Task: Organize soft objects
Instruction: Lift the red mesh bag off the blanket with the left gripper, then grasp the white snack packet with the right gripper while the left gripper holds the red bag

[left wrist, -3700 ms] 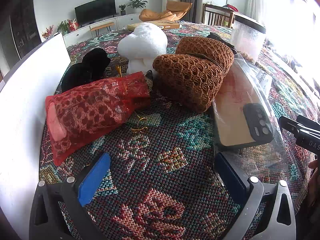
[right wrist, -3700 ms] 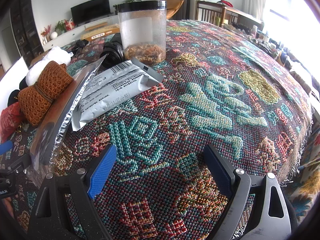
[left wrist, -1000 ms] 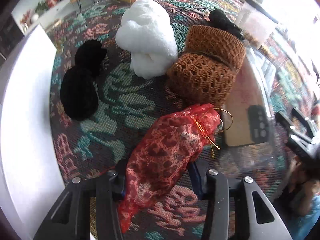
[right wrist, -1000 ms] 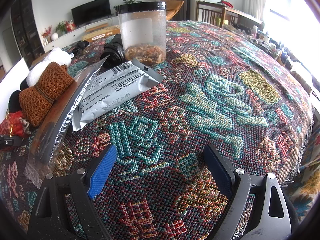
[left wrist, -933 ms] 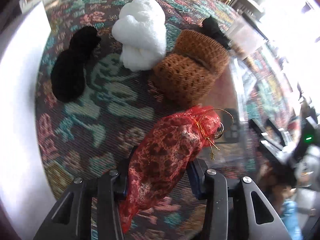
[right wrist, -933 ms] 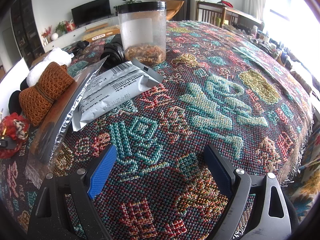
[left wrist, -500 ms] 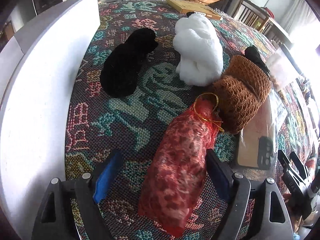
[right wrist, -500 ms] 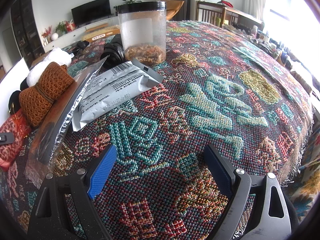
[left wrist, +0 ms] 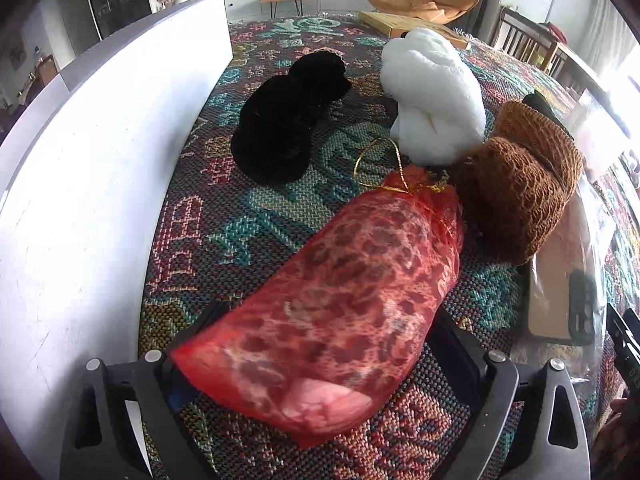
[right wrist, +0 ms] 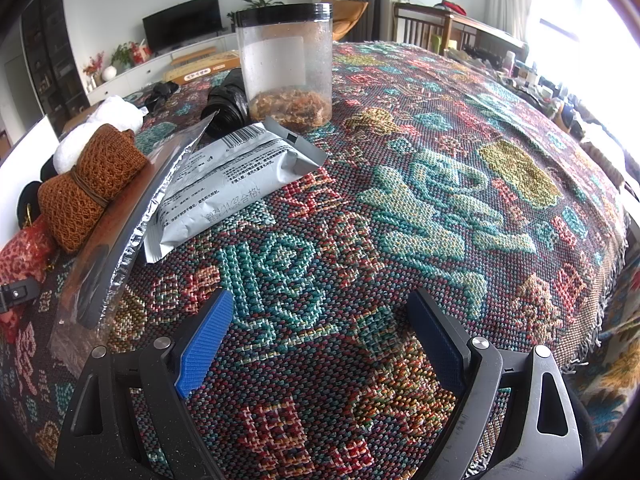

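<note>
Our left tongs [left wrist: 320, 344] are opening around the red pouch [left wrist: 340, 300], which lies on the desk [left wrist: 248, 232] between them, long axis pointing away; the right tongs [right wrist: 320, 328], spread empty, are well apart.

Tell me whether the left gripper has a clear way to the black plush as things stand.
Probably not straight ahead: the red mesh bag lies between the opening jaws of the left gripper, blocking the direct line. The black plush lies beyond it, with bare cloth to the bag's left.
</note>
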A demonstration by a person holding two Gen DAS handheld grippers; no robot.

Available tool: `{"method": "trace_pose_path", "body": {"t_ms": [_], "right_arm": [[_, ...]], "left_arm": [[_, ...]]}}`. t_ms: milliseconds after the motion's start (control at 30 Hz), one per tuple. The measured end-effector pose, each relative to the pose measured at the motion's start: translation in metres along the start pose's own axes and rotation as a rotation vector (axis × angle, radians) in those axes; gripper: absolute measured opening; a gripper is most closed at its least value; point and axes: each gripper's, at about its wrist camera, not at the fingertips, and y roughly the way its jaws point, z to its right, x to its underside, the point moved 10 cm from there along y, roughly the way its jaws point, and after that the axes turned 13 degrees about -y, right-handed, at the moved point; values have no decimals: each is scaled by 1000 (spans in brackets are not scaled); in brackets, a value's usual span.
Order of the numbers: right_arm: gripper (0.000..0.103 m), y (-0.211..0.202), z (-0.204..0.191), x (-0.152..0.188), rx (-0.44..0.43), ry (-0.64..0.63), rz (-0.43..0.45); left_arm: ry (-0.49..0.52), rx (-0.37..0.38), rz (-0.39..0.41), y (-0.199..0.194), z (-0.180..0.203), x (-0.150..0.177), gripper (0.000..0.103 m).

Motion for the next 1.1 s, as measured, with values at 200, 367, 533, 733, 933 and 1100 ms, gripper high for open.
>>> {"method": "trace_pose_path", "body": {"t_ms": [200, 367, 533, 733, 933, 1100], "right_arm": [[91, 0, -1, -2, -8, 3, -1], [89, 5, -35, -17, -34, -142, -12], [89, 14, -60, -55, 45, -230, 40], [87, 35, -38, -73, 105, -190, 15], [87, 9, 104, -13, 278, 280, -54], [89, 14, 90, -36, 98, 308, -46]], "left_arm": [[-5, 12, 140, -5, 0, 3, 103], [-9, 13, 143, -4, -2, 1, 103], [-9, 18, 144, -2, -3, 0, 103], [-9, 22, 146, -6, -4, 5, 103], [-9, 17, 148, -6, -3, 5, 103], [-10, 15, 149, -6, -3, 5, 103]]}}
